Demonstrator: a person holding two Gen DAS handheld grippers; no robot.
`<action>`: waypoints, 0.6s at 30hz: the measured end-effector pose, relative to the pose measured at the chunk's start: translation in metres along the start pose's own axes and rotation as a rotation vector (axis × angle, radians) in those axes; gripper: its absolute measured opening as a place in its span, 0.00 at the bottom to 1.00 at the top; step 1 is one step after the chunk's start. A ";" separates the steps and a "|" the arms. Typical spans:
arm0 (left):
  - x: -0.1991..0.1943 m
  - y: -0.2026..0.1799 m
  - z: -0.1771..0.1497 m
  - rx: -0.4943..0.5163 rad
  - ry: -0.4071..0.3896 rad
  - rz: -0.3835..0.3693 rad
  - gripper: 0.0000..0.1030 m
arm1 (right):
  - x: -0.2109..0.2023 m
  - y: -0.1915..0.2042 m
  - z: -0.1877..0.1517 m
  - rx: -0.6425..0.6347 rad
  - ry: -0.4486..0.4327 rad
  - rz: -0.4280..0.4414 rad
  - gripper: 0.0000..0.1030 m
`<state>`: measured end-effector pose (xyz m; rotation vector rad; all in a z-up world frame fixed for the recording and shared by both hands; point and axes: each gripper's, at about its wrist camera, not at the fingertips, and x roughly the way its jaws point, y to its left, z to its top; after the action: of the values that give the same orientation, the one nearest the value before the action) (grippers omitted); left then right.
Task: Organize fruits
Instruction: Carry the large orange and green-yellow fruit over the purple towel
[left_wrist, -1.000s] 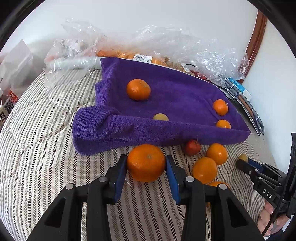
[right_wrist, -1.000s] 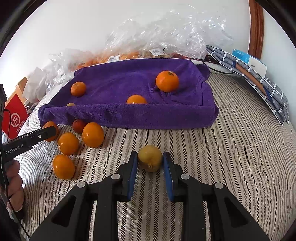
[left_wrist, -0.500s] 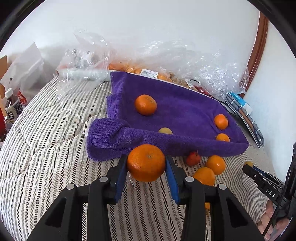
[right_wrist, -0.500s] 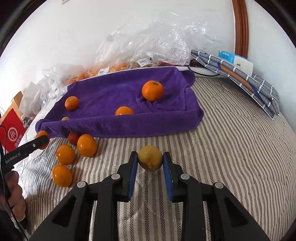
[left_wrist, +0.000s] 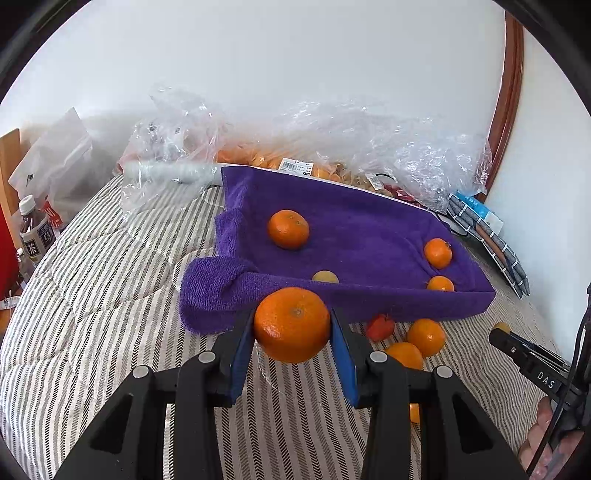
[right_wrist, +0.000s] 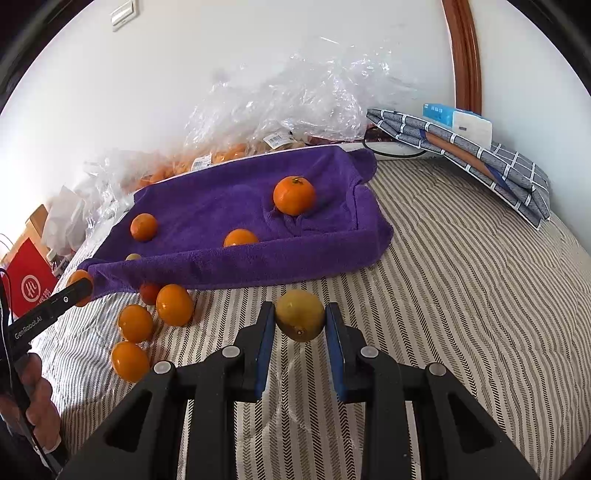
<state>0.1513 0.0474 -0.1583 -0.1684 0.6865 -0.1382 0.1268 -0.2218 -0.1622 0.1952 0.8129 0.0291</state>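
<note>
A large orange (left_wrist: 291, 325) is gripped between the blue pads of the left claw (left_wrist: 292, 332), and it is held just in front of the near edge of the purple towel (left_wrist: 369, 236). A yellow lemon (right_wrist: 300, 319) is clamped between the pads of the right claw (right_wrist: 300, 328), above the striped bedspread (right_wrist: 461, 295) and slightly near of the towel's front fold.

The towel is spread over a raised, tray-like shape at the far side of the bed. In the left wrist view, four fruits are seen on it: an orange (left_wrist: 288, 229) toward the far left, a small yellow fruit (left_wrist: 325, 277) half hidden behind the near fold, and two smaller oranges (left_wrist: 438, 253) (left_wrist: 440, 283) at the right edge. On the bedspread just near of the towel's right part, a red fruit (left_wrist: 380, 327) lies beside two loose oranges (left_wrist: 426, 336), which are close together; a further orange is partly hidden behind the left claw's right finger.

In the right wrist view, the same loose group (right_wrist: 155, 317) is seen at the left, well apart from the lemon. Clear plastic bags (right_wrist: 295, 103) holding more oranges are piled against the wall behind the towel. A folded checked cloth (right_wrist: 491, 162) with a tissue pack on it lies at the far right of the bed. A bottle (left_wrist: 35, 236) stands at the far left.
</note>
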 end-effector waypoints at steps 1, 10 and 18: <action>-0.001 0.000 0.000 0.002 -0.003 -0.002 0.37 | 0.001 0.001 0.000 0.000 0.002 -0.011 0.26; -0.004 0.003 -0.001 -0.014 -0.019 0.008 0.37 | -0.005 0.002 0.007 0.016 -0.022 -0.002 0.26; -0.016 0.003 0.011 -0.042 -0.059 0.003 0.37 | -0.020 0.011 0.039 -0.048 -0.105 -0.008 0.26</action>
<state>0.1463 0.0543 -0.1405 -0.2111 0.6308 -0.1150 0.1412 -0.2191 -0.1197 0.1467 0.7081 0.0311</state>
